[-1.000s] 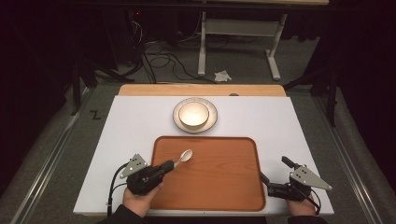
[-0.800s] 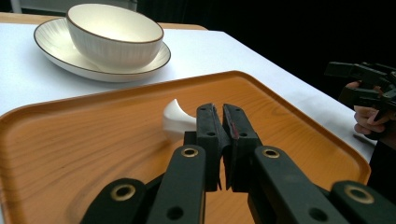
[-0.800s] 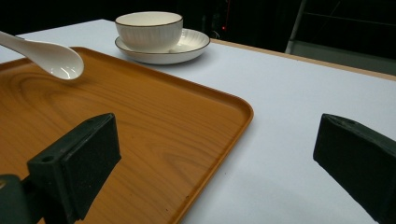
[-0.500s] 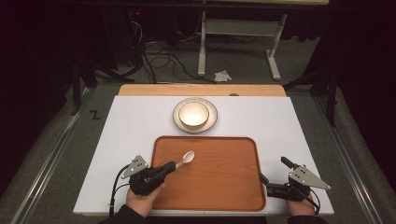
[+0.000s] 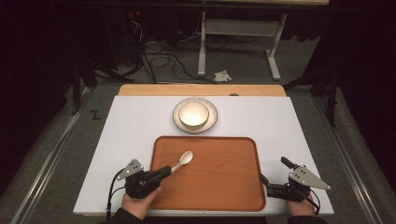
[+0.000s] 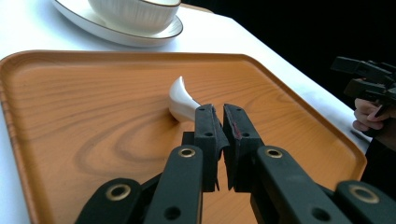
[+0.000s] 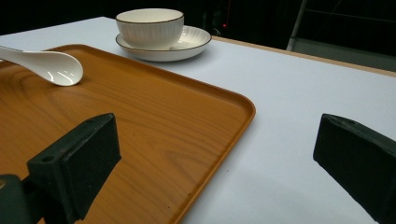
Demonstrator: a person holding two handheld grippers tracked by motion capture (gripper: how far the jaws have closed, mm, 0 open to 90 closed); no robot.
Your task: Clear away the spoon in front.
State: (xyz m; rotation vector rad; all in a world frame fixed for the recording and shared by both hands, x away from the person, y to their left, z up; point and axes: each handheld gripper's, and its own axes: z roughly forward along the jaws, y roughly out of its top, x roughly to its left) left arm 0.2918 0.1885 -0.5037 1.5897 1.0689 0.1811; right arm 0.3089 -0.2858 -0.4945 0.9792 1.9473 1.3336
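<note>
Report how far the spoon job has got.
Done: the left hand-held gripper is shut on the white spoon's handle. In hand: the spoon's bowl is over the wooden tray. Left, probably: carrying it to the bowl on its saucer. The right hand-held gripper waits open at the tray's right edge.

High view looked down, far, from surface's near edge. Both gripper views sat low, close, sharing tray, spoon, bowl.

White bowl on saucer, white table, floor cables
</note>
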